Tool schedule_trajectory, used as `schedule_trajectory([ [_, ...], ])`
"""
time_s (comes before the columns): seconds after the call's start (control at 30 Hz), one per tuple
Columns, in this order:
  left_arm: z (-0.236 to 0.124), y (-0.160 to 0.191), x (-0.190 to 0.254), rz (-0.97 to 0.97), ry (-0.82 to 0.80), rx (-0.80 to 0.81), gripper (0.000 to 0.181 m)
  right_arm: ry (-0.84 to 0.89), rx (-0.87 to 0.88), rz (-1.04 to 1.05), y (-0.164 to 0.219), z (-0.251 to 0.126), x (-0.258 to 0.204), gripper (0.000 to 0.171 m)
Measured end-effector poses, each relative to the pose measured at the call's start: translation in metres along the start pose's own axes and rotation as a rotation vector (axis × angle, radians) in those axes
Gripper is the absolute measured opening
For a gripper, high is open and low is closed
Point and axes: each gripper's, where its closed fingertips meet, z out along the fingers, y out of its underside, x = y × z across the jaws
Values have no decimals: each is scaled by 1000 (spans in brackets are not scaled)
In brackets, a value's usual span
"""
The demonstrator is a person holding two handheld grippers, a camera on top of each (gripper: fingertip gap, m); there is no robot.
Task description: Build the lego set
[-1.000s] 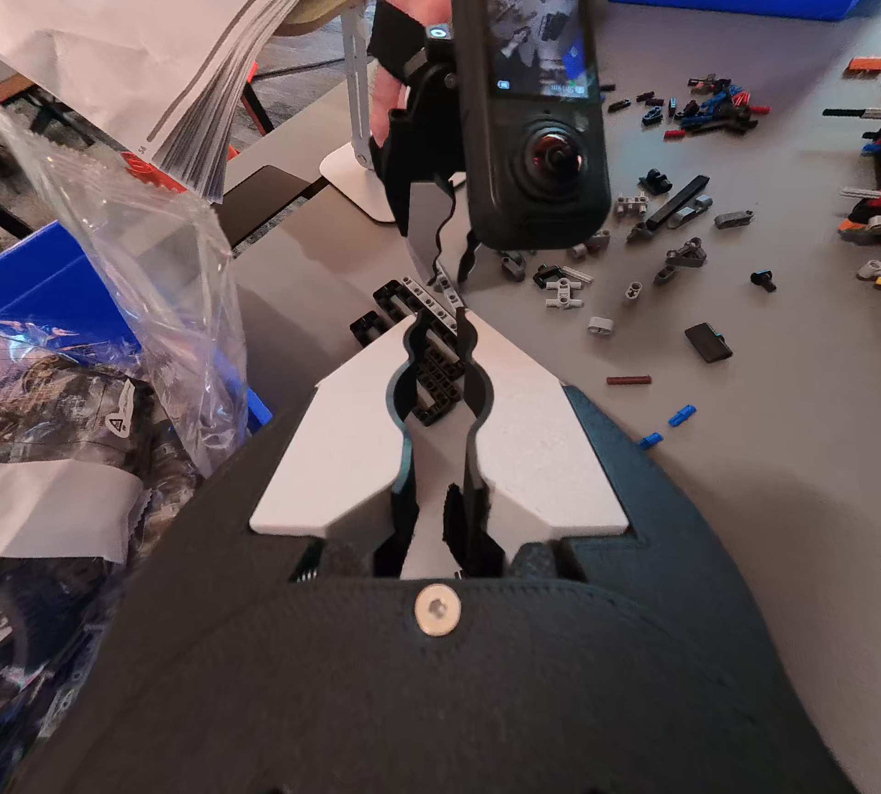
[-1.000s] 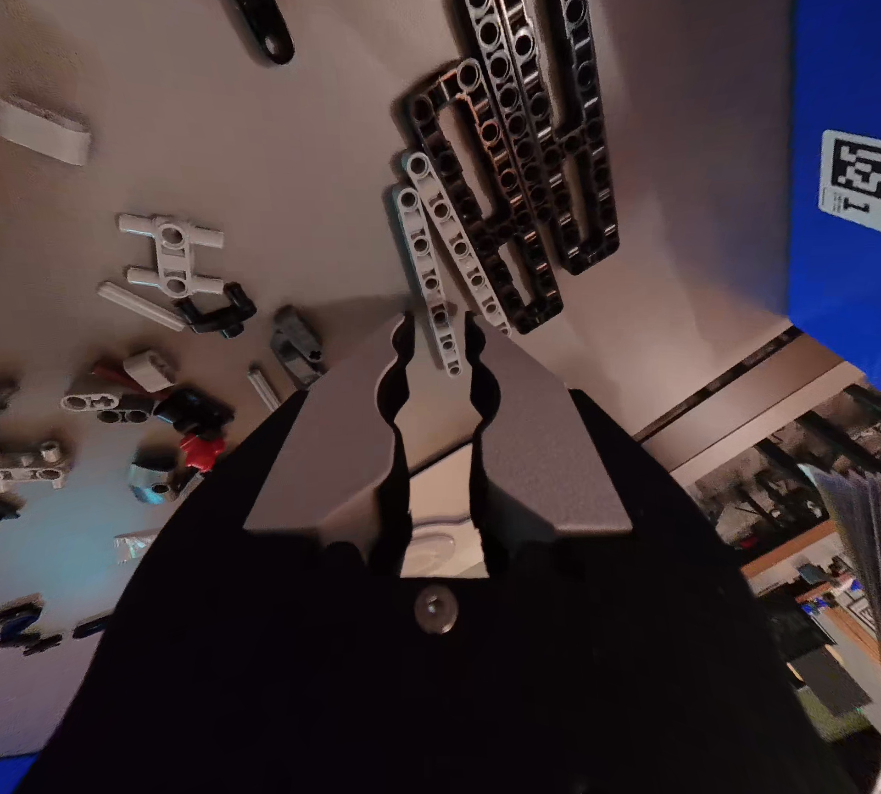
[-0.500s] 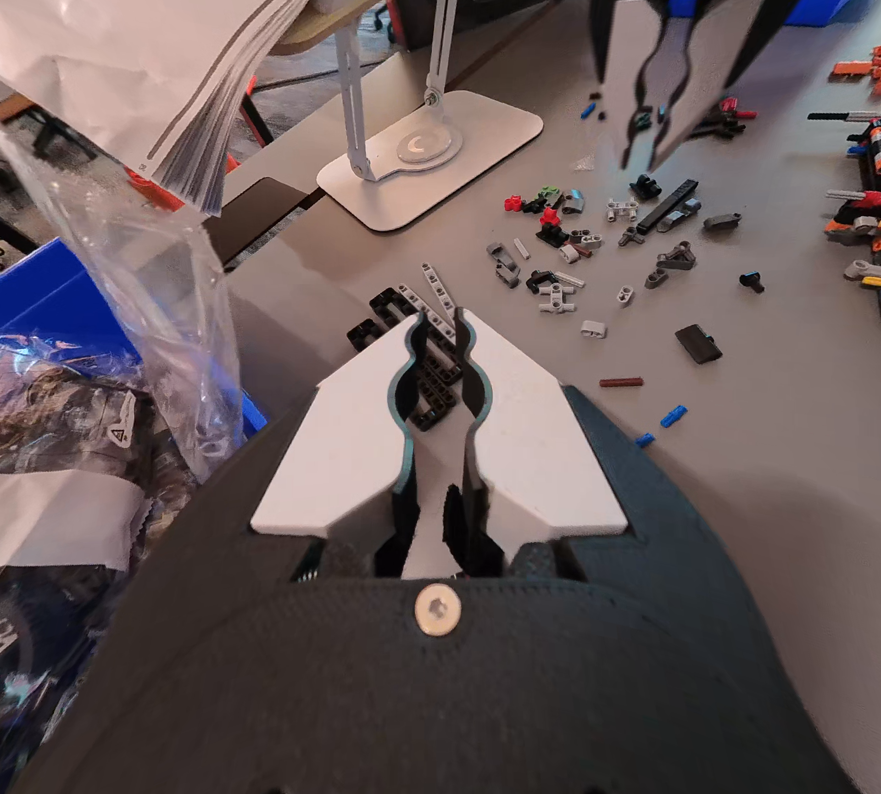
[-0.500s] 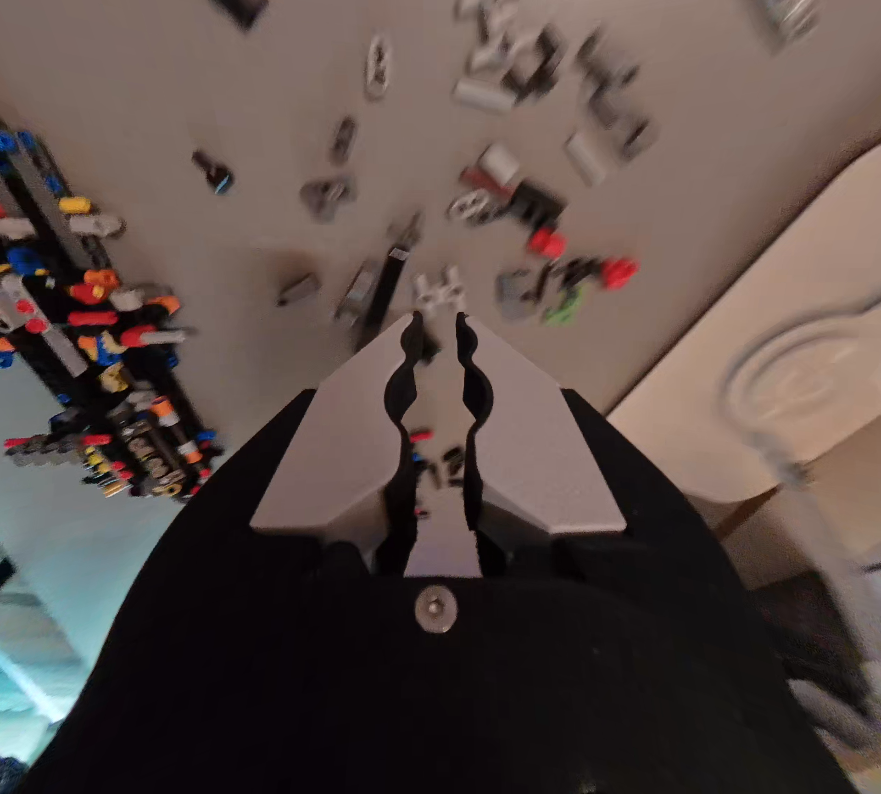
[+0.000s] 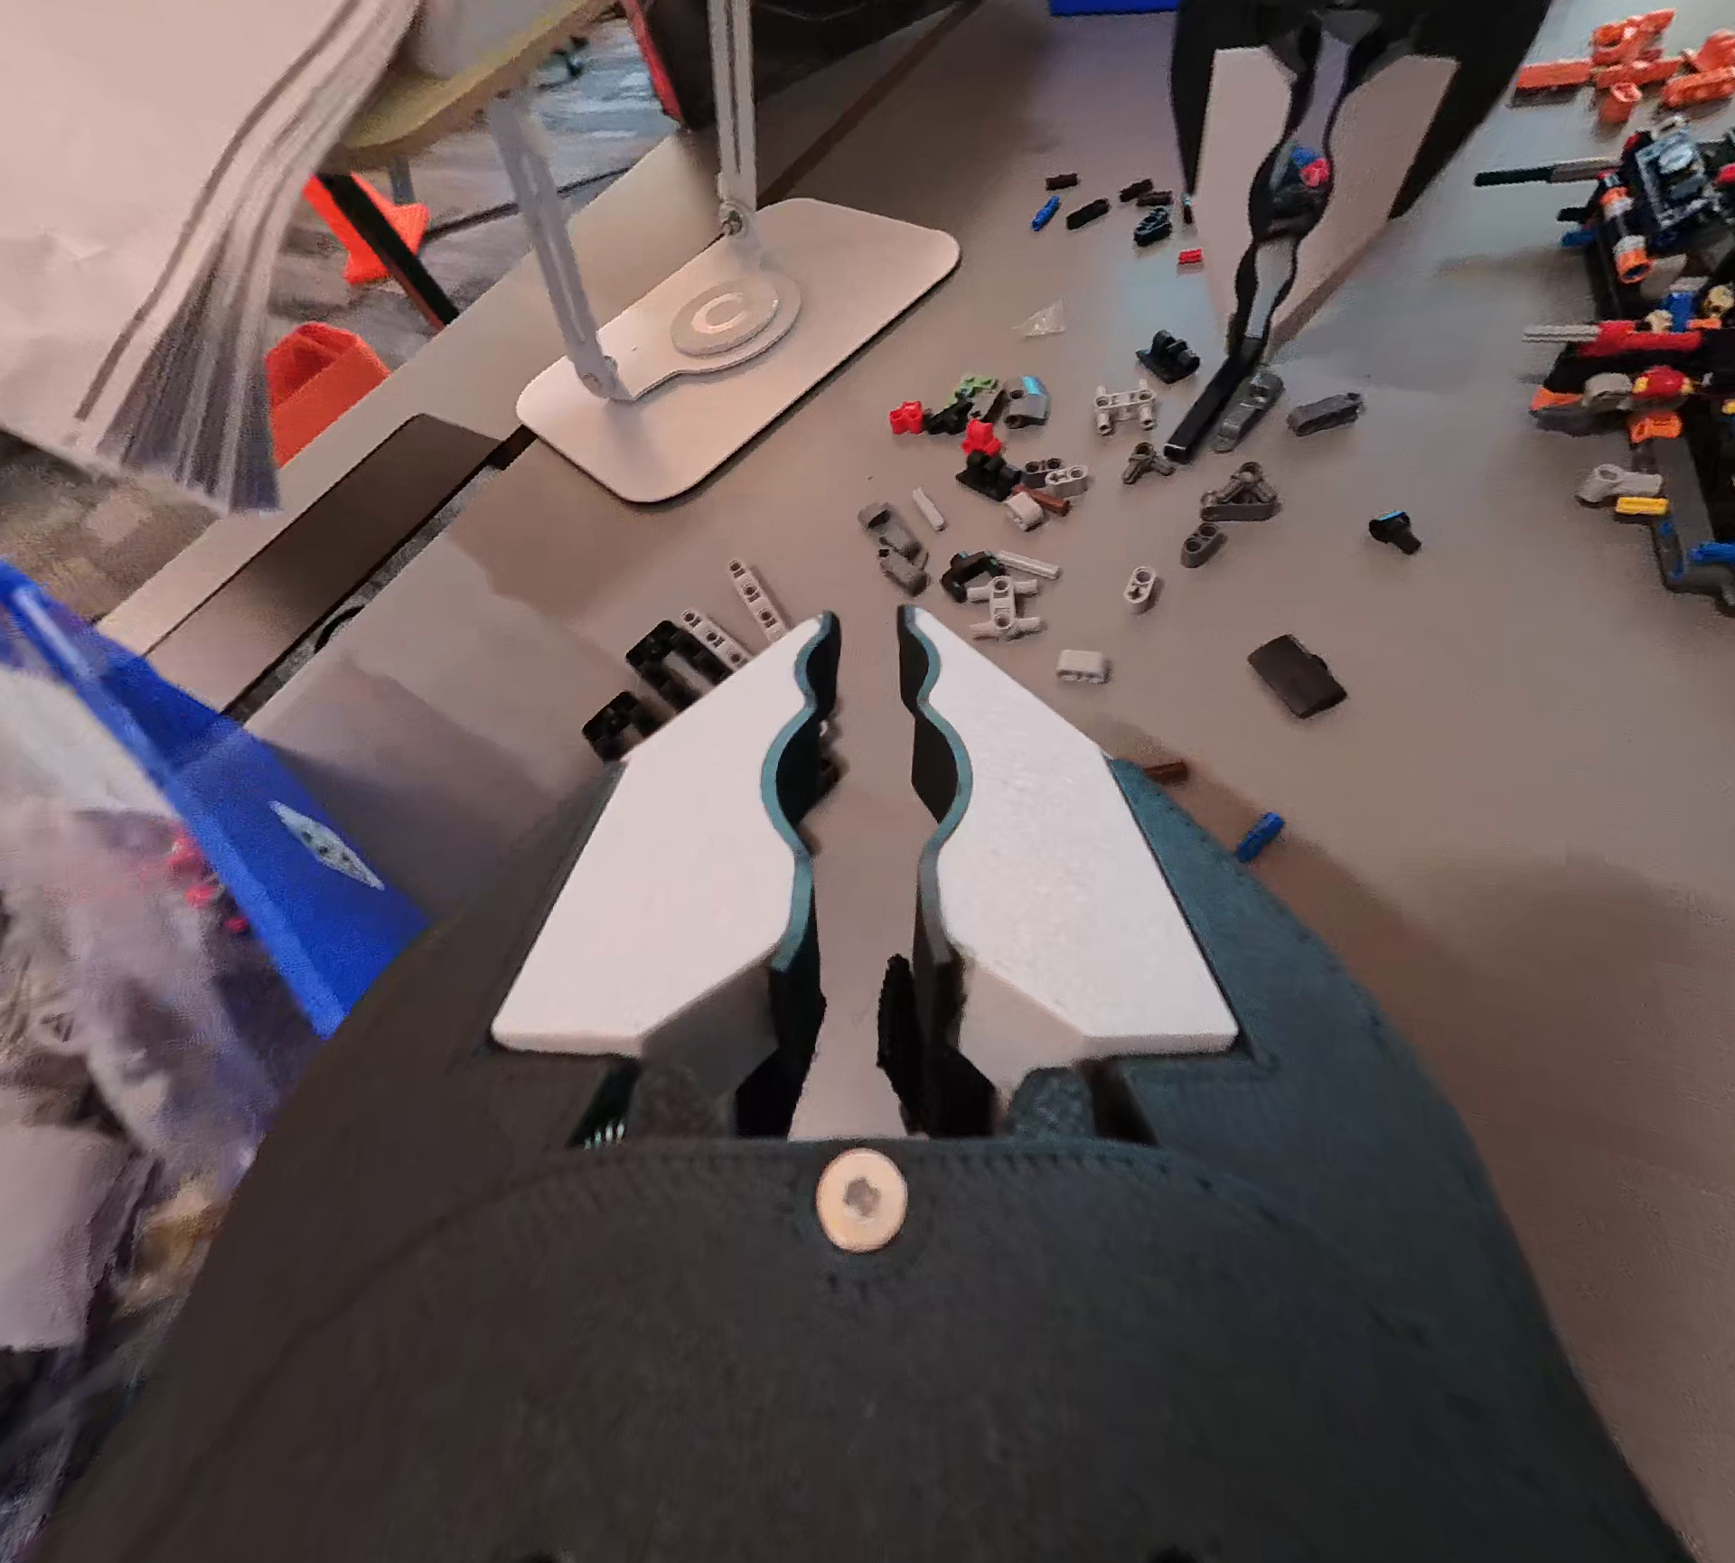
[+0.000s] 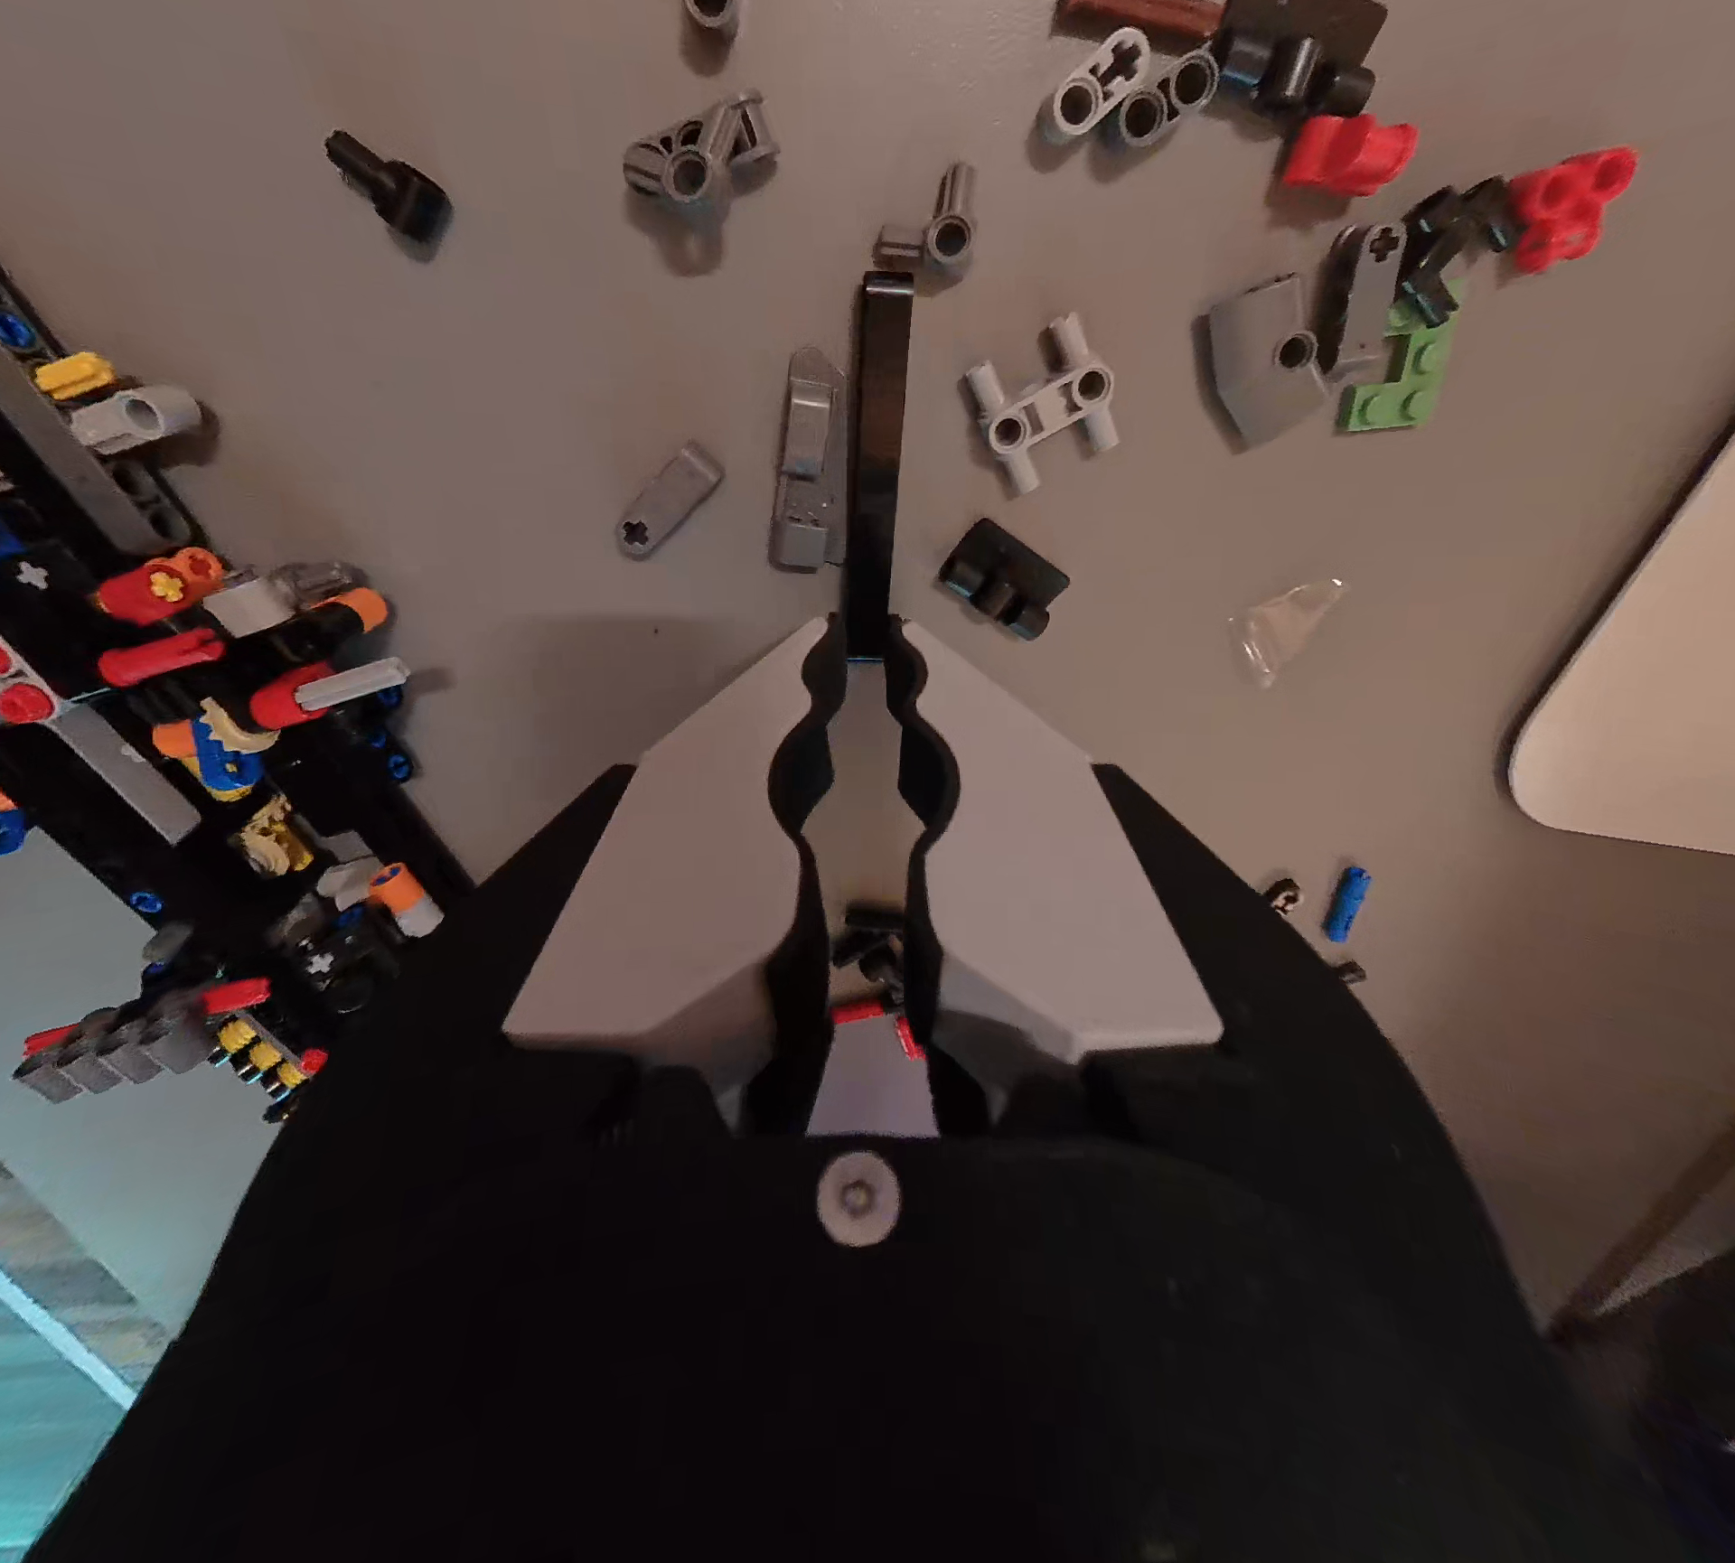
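Observation:
My right gripper [image 6: 867,628] is open by a narrow gap and points down at the grey table. The near end of a long black beam [image 6: 882,429] lies between its fingertips, flat on the table. In the left wrist view the right gripper [image 5: 1244,349] stands over the far end of that beam [image 5: 1206,415]. My left gripper [image 5: 868,626] is open and empty, low over the table. Black frames with grey beams [image 5: 676,664] lie just left of its tips. A partly built model [image 6: 188,720] lies at the left, and also shows in the left wrist view [image 5: 1652,354].
Loose small parts are scattered around the beam: a grey piece [image 6: 807,467] against it, a grey H connector [image 6: 1042,401], a black clip [image 6: 1005,579]. A white stand base [image 5: 732,335] holds a paper booklet [image 5: 188,63]. A blue bin [image 5: 282,842] with bags is at the left. The grey H connector [image 6: 1042,401] is about 5 cm from my right fingertips. It turns up in the left wrist view [image 5: 1124,401] as well.
My right gripper swung away from the black frames to the loose parts and came down around the end of the long black beam. My left gripper shifted slightly right, away from the frames.

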Motion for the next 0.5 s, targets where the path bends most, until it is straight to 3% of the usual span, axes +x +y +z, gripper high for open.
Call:
schedule_trajectory([
  [0.2,22,-7,36,189,18,23,18,-40,95,10,-20,-22,-3,5],
  [0.3,30,-20,58,345,-7,76,22,-172,192,2,-50,-43,-18,5],
  [0.5,41,-27,89,586,-41,103,35,-341,211,-83,-81,-65,-35,5],
])
